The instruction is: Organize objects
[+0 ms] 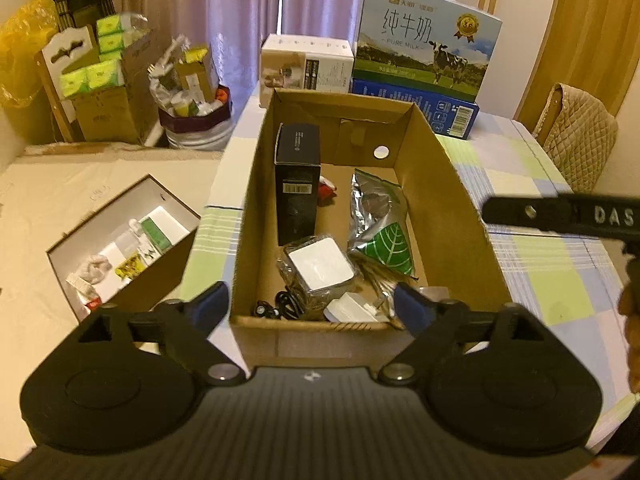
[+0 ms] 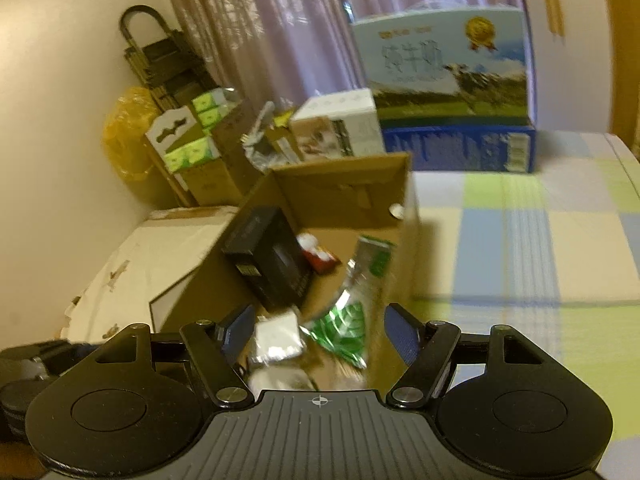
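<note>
— Left-wrist view: left gripper (image 1: 310, 296) poised at the near end of the cardboard box (image 1: 438, 200) on the checked tablecloth (image 1: 540, 272). Gaping wide, gripping nothing.

— And the right gripper (image 2: 319, 314)?

— Likewise spread wide and empty, hanging over the same near end from the right side. Blurred in its own view, so no finer detail.

— Whereabouts of the goods?

— All inside the box. Nearest: wrapped white block (image 1: 320, 268), straight ahead of the left gripper and a little below, roughly centred between its fingers. Closer in, against the near wall, white plug (image 1: 352, 308) and black cable (image 1: 280, 306). Right of the block, foil pouch (image 1: 380, 224), leaf print toward the grippers, long axis running away toward the far wall. Along the left wall, black carton (image 1: 298, 184), long axis likewise pointing away.

— Nearer arm for the block?

— Hard to call. Probably the left, lined up dead ahead of it, with the right close by as well.

— Catch for the coming move?

— Likely a drop forward and down past the near rim. Block squarish, so no long axis to match; crinkly wrap perhaps slippery. For pouch or carton, fingers already set across the long axis, so seemingly no turn of the wrist needed.
</note>
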Demonstrator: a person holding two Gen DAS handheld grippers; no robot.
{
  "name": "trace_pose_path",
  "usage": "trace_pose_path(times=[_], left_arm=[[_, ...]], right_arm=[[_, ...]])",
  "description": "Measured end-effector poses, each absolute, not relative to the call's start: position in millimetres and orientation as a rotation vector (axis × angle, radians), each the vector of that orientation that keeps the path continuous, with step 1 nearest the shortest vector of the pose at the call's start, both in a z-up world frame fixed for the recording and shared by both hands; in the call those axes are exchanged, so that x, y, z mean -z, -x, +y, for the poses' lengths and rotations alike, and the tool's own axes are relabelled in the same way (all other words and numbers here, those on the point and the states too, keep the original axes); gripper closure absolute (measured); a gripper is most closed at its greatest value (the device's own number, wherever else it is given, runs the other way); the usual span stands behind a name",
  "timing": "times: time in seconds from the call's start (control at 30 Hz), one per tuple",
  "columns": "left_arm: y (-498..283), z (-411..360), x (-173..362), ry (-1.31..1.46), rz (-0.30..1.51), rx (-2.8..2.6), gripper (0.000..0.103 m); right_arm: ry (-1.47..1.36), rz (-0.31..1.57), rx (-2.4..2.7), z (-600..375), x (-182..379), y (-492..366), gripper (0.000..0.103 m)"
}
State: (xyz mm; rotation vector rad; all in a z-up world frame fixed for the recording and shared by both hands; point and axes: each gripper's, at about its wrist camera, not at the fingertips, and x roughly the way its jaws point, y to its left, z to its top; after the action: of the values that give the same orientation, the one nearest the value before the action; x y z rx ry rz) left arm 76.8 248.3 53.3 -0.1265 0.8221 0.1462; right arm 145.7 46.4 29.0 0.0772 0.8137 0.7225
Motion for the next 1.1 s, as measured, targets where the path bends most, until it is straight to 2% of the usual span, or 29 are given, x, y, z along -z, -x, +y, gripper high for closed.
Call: trace_pose_path(times=[0.17,0.6,1.1], left_arm=[[-54.7,240.8,-61.0,0.12,0.801,-0.157,0.001],[4.1,198.6,-72.5,0.125,0.803,-0.143,0.001],[38.0,167.6,-64.0,0.127,0.857,-0.169,0.001]], right_arm=[[-0.083,0.85,-0.686,19.4,-28.5,-122.4,0.034],[-0.005,0.881,-0.646,-29.2,-26.8,-43.4,0.034],[0.005,0.948,-0.583,-56.1,-19.1,-18.7,0.034]])
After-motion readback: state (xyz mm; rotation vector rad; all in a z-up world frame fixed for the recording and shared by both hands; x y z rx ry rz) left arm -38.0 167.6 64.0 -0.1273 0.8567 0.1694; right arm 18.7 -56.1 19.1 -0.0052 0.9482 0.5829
